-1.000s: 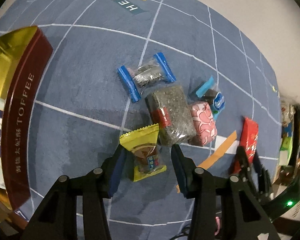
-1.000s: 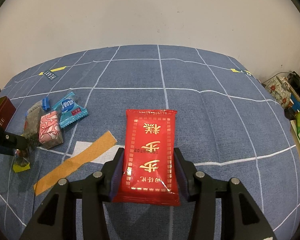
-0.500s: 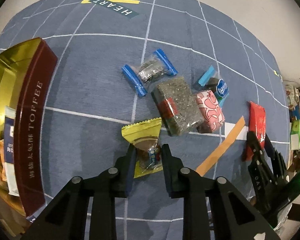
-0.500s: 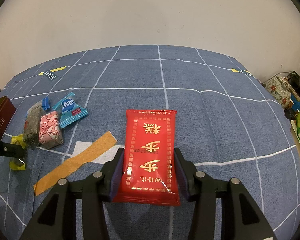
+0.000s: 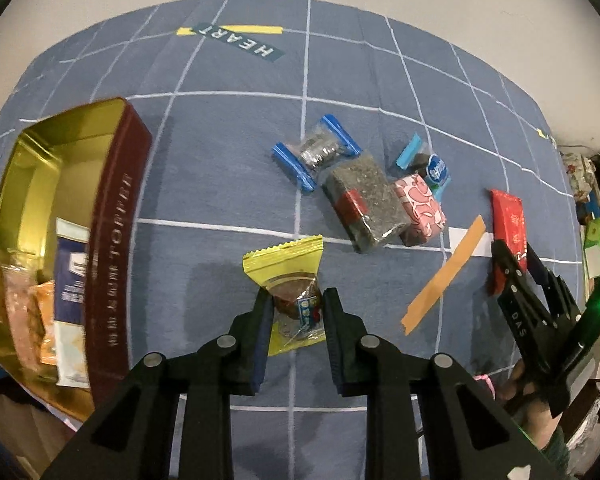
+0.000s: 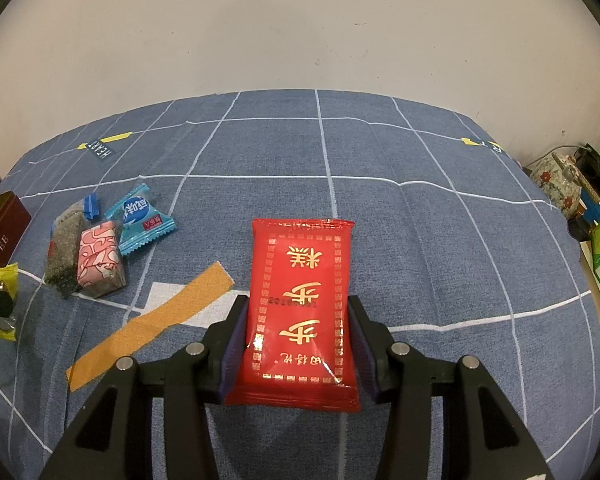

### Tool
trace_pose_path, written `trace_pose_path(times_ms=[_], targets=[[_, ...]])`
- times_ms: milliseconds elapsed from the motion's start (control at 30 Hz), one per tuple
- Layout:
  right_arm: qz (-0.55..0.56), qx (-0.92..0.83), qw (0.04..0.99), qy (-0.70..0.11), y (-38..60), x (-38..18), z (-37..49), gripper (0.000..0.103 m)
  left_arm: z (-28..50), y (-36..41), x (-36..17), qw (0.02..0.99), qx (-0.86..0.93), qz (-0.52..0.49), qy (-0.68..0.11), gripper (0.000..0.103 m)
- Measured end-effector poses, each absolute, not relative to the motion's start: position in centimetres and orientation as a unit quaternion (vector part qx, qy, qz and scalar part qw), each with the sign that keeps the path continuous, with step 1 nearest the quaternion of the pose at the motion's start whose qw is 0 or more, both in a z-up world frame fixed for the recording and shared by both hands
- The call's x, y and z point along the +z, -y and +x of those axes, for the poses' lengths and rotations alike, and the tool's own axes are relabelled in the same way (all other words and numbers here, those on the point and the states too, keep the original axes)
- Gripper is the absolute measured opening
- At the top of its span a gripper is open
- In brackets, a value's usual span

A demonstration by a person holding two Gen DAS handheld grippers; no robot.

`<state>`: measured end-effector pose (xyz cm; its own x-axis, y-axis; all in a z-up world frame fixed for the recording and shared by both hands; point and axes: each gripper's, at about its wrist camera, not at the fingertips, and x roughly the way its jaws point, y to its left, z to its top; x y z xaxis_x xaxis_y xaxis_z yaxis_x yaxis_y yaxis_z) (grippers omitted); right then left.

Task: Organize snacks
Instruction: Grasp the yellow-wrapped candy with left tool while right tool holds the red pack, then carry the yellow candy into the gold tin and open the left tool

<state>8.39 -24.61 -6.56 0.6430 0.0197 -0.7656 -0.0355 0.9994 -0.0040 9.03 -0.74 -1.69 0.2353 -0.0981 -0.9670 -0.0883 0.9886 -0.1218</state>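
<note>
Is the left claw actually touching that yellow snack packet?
Touching. The left wrist view shows the left claw closed on the yellow snack packet, both fingers pressing its sides.

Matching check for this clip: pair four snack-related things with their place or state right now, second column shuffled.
1. yellow packet
2. red packet
3. pink-patterned packet
4. toffee tin

A. between the right gripper's fingers
B. open, with snacks inside
C. pinched by the left gripper
D. lying on the cloth beside the dark seaweed-like packet

Pairs: 1-C, 2-A, 3-D, 4-B
</note>
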Motion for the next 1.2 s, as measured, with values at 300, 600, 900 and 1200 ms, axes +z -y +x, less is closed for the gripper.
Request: trace_pose_path(times_ms=[300,600,900,1200], targets=[[-0.01,0.015,0.906,-0.422,24.5,-6.6,8.4,0.049,9.0,-2.9,2.0,0.812,0.018,-0.053,-0.581,0.022],[-0.01,0.015,0.906,-0.422,24.4,-6.5,8.4,0.049,10.9,-9.4,3.3,0.818,0.061,-0.049,-0.57,0.022],[-0.01,0.015,0.906,-0.422,24.4,-6.5,8.4,0.049,12.4,-15.9,1.4,0.808,0.112,-0.039,-0.577,0.022],[-0.01,0.015,0.906,-0.422,24.4,-6.4,8.4,0.049,14.2,-18.5,-1.5,0.798,0.109,-0.018,-0.592,0.022]])
